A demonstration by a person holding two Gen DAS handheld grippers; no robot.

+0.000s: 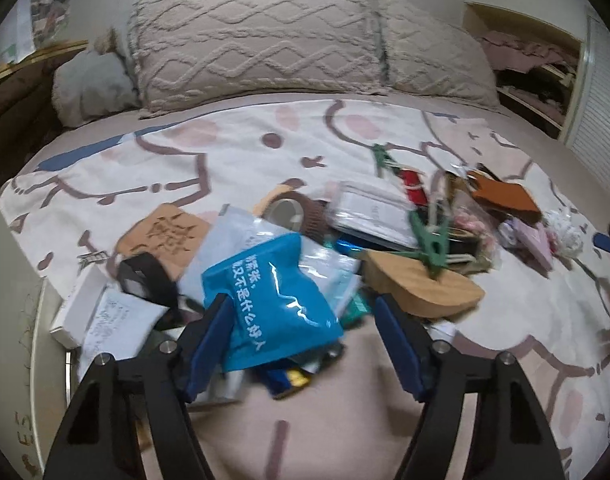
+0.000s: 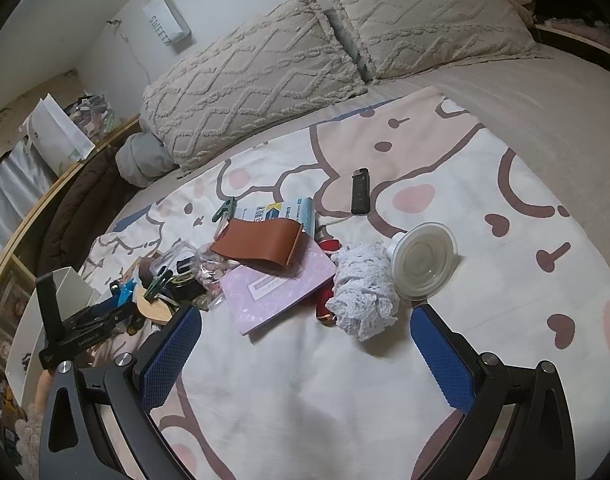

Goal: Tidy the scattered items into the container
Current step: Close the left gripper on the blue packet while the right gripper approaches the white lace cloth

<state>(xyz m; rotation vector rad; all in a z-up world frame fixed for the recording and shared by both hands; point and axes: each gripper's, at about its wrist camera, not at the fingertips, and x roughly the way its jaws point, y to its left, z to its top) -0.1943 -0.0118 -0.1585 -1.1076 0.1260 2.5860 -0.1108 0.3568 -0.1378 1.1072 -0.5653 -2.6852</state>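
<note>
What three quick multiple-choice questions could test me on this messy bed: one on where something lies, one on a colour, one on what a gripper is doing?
1. The brown leather pouch lies:
A. on the pillows
B. partly on the pink booklet
C. on the bare bedspread, alone

2. The packet between the left gripper's fingers is:
A. blue
B. red
C. yellow

3. The right gripper is:
A. clamped on the white knitted bundle
B. clamped on the plastic lid
C. open, holding nothing

Key: 1 B, its lower edge overlaps the booklet; 2 A, bright blue with white print; 3 C, pads spread over bare bedspread.
</note>
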